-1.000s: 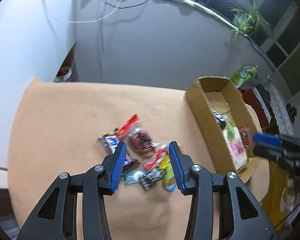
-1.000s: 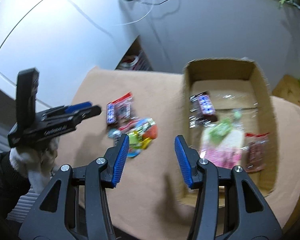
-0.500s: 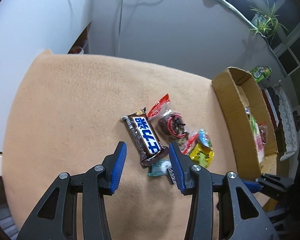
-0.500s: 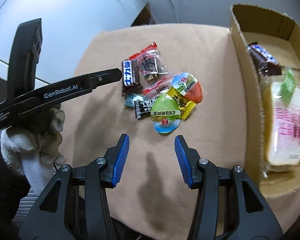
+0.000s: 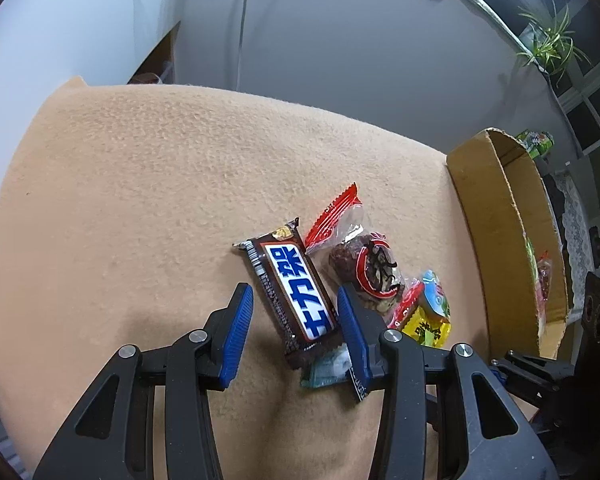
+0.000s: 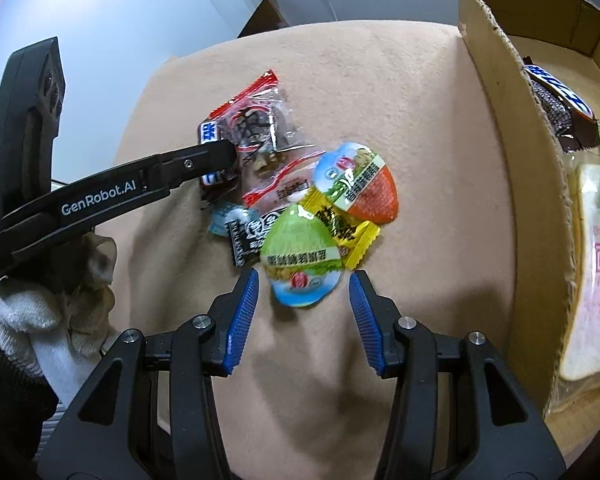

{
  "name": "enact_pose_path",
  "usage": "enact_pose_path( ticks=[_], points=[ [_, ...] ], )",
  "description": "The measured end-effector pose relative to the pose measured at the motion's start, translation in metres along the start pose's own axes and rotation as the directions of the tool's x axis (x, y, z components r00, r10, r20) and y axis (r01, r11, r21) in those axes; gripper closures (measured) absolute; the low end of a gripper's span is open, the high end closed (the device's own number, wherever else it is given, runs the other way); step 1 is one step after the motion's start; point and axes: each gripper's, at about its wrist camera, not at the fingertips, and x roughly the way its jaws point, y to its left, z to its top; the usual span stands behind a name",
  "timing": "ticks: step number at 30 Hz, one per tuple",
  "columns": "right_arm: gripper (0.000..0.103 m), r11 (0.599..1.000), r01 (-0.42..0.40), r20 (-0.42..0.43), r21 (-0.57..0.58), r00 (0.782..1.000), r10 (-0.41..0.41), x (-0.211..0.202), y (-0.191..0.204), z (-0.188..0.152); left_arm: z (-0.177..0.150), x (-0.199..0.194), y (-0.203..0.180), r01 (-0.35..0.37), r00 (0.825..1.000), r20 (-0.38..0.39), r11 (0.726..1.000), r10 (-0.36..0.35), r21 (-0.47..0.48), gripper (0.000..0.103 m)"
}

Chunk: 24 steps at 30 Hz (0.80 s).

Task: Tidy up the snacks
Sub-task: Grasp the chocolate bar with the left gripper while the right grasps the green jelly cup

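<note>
On the left of the tan cloth (image 5: 148, 184) a gloved hand (image 6: 56, 320) carries the left gripper (image 5: 294, 312), whose blue-padded jaws stand partly apart either side of a brown chocolate bar with a blue-and-white label (image 5: 290, 292); the bar's near end lies between the pads, which do not press on it, so nothing is gripped. Just to the right of the bar, in the same pile, lie a clear red-edged packet of dark snacks (image 5: 364, 260), a small pale-blue wrapper (image 6: 230, 220), a black sachet (image 6: 250, 240) and a yellow packet (image 6: 346, 232). Further right, an orange-tipped jelly cup (image 6: 360, 184) rests at the pile's edge, and a green-lidded jelly cup (image 6: 300, 260) sits nearest the right gripper (image 6: 304, 304), its rounded end just between that gripper's half-spread jaws, clear of both pads. At the far right stands an open cardboard box (image 6: 512, 128), touching the cloth, holding a second chocolate bar (image 6: 556, 100) and a bagged slice of bread with pink print (image 6: 596, 280)
</note>
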Motion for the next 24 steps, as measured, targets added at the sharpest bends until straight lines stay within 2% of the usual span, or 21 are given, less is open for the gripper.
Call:
enact_pose_path(
  ticks=[10,12,24],
  points=[
    [0.054,0.998,0.030,0.002,-0.061,1.000,-0.030,0.006,0.014,0.005,0.002,0.009,-0.007,-0.030,1.000,0.005,0.999,0.030,0.019,0.068],
    [0.062,0.996,0.041,0.000,-0.075,0.999,-0.041,0.007,0.015,0.004,0.001,0.010,-0.009,-0.033,0.999,0.008,0.999,0.033,0.025,0.070],
    [0.066,0.995,0.023,0.007,-0.097,1.000,-0.022,-0.012,0.024,-0.010,-0.013,0.000,-0.002,-0.031,0.999,0.020,0.999,0.030,0.025,0.074]
  ],
)
